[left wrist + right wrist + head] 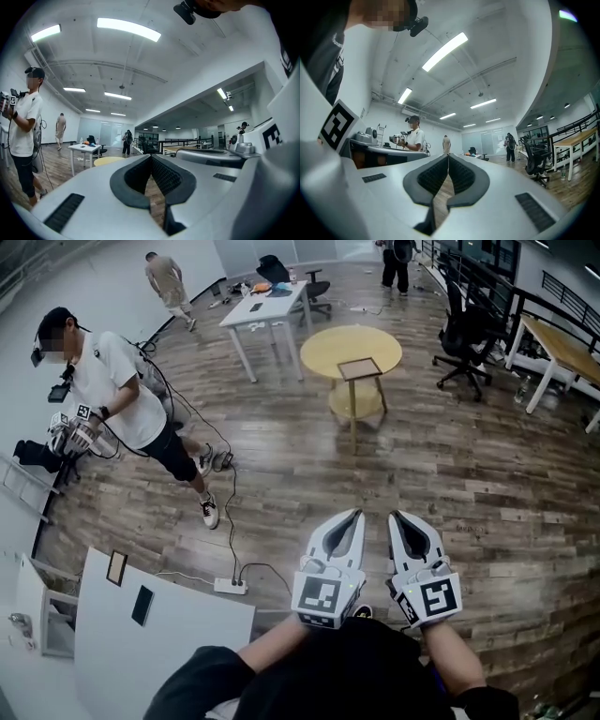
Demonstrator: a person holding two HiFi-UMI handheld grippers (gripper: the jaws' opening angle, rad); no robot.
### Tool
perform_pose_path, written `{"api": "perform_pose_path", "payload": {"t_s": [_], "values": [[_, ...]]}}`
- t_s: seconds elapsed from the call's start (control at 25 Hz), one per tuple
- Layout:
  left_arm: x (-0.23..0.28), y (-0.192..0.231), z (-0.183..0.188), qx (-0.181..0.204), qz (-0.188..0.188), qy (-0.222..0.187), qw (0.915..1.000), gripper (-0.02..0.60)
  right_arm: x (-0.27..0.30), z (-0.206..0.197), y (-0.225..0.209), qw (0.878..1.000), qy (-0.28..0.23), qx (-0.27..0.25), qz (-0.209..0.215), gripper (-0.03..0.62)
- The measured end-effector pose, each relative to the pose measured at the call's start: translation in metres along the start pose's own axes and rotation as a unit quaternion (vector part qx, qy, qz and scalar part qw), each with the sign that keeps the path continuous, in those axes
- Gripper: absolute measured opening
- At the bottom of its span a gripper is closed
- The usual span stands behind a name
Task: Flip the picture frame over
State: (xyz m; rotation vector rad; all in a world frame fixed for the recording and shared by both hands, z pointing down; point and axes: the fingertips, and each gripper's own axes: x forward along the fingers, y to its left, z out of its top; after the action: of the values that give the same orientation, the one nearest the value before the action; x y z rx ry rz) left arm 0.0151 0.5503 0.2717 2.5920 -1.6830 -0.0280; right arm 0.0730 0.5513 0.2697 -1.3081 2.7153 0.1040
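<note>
Zero steps done: left tool point(355, 516) and right tool point(395, 517) had jaws together, nothing held, well apart from the round surface point(323, 345). Picture frame point(360, 368) lay untouched by its near edge; approach, grasp and flip were all left.

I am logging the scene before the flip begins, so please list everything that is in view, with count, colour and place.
round yellow wooden table: one, yellow, middle of the room
brown-rimmed picture frame: one, brown, lying on that table
white rectangular table: one, white, beyond it
black office chairs: at least two, black, far side
other people: at least three, one at left in white shirt
white power strip: one, white, floor nearby
left gripper: one, white, shut, empty
right gripper: one, white, shut, empty
</note>
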Motion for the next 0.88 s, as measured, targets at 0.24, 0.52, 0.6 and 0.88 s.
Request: {"api": "perform_pose_path", "payload": {"t_s": [0.24,0.52,0.6,0.88], "values": [[0.027,0.004,-0.012,0.019,-0.004,0.011,0.9998,0.023,0.014,-0.008,-0.022,1.000,0.001,0.005,0.000,0.018],[0.075,0.036,-0.017,0.015,0.002,0.017,0.9997,0.023,0.062,-0.021,-0.052,1.000,0.008,0.005,0.005,0.018],[0.092,0.049,-0.019,0.009,0.004,0.021,0.9997,0.023,0.080,-0.027,-0.063,1.000,0.014,0.008,0.004,0.018],[0.168,0.097,-0.026,0.003,0.000,0.030,0.9995,0.023,0.152,-0.047,-0.107,1.000,0.025,0.010,-0.002,0.018]]}}
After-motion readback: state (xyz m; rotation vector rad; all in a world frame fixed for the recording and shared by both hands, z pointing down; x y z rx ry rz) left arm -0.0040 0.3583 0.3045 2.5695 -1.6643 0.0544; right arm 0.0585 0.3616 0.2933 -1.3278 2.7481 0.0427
